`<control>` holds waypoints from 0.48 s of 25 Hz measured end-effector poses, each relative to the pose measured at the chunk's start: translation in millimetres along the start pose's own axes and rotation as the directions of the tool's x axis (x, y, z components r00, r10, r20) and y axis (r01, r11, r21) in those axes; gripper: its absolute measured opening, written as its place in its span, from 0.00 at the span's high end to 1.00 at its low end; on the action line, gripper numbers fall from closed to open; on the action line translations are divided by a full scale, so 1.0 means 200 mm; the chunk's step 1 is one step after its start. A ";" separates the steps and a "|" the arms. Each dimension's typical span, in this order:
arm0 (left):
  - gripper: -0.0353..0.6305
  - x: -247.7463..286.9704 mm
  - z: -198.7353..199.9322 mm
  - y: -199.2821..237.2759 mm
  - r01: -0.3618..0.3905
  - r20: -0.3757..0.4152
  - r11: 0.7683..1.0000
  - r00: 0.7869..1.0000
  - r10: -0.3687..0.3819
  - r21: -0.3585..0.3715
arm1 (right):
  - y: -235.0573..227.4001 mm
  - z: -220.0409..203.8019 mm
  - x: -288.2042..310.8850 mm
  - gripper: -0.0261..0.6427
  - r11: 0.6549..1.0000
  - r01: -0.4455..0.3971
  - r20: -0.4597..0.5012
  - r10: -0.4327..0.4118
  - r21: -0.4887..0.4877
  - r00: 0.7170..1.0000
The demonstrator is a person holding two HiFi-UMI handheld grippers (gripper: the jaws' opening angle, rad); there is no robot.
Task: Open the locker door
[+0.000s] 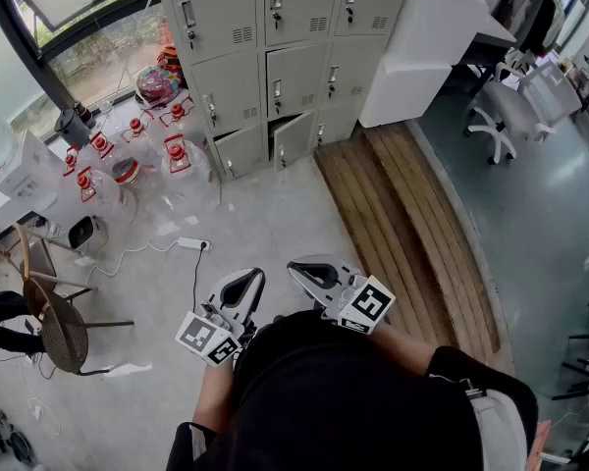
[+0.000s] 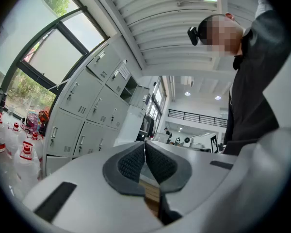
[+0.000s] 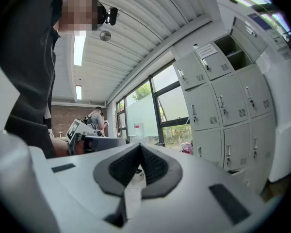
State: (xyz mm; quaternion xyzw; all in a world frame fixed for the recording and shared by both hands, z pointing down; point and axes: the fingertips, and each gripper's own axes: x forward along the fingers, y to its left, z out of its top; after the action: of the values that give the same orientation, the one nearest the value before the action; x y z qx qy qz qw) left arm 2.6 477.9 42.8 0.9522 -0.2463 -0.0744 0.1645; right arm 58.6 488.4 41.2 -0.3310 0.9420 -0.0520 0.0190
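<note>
overhead view, level gripper views, lockers (image 1: 294,77) shared

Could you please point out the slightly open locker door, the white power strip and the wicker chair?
slightly open locker door (image 1: 294,137): head view, middle of its panel.
white power strip (image 1: 191,244): head view, middle of its body.
wicker chair (image 1: 61,334): head view, on its woven seat.

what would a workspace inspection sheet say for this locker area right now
surface: grey floor, no table seen
job's things: lockers ahead; one bottom door ajar
clutter: water jugs, wicker chair
tools: left tool and right tool both shut, empty, well short of the lockers
cables: power strip with cord on the floor
surroundings: wooden planks, office chair, window
</note>
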 end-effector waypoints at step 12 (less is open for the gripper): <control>0.92 -0.03 -0.02 0.00 0.022 -0.023 1.000 0.999 -0.022 0.014 | 0.01 0.00 0.03 0.94 1.000 0.020 0.001 -0.020 -0.005 1.000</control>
State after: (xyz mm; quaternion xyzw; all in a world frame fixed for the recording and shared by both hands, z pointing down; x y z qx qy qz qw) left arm -2.4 482.4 46.7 0.9568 -0.2343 -0.0635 0.1598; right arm 53.6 486.2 41.5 -0.3403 0.9388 -0.0498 0.0184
